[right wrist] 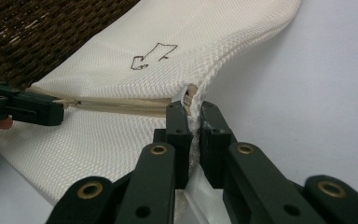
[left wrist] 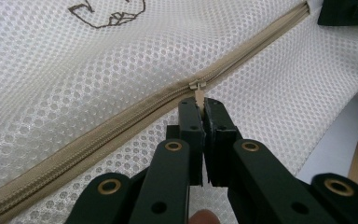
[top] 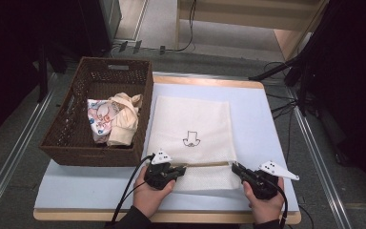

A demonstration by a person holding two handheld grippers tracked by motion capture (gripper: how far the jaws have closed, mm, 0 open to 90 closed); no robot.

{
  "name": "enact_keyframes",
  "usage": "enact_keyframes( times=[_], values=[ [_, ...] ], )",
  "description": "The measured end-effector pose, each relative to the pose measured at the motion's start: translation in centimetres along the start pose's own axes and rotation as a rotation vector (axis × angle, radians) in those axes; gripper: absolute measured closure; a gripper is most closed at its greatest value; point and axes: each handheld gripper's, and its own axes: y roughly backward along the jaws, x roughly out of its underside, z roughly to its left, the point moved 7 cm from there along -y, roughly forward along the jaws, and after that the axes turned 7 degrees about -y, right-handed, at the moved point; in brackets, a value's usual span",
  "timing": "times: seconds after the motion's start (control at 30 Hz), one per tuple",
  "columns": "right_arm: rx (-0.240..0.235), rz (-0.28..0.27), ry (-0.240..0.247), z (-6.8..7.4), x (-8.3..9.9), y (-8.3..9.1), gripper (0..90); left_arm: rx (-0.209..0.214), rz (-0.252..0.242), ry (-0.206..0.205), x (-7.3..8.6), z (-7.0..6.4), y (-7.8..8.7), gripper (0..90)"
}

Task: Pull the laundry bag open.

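Pinching zipper pull (left wrist: 198,94): left hand-held gripper (left wrist: 202,112); right hand-held gripper (right wrist: 193,116) clamps mesh bag (top: 190,125) edge; pale blue tabletop (top: 262,124).

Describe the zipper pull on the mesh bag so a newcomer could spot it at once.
On the pale blue table mat, right of the wicker basket, lies a white mesh bag. A beige zipper crosses its near end. The zipper pull is the small metal tab pinched by the left gripper.
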Motion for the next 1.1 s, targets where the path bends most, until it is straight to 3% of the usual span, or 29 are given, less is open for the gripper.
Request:
enact_keyframes(
  times=[0.37,0.57,1.1],
  values=[
    [-0.009,0.001,0.009,0.3,-0.1,0.0,84.7,-0.008,0.003,0.004,0.2,0.2,0.2,87.2],
    [-0.017,0.005,0.017,0.5,-0.2,0.0,84.8,-0.009,-0.018,0.036,0.3,0.4,0.4,87.3],
    [-0.047,0.032,0.037,1.6,-0.1,-0.2,85.1,-0.068,0.008,0.044,1.3,0.8,0.1,87.4]
  ],
)
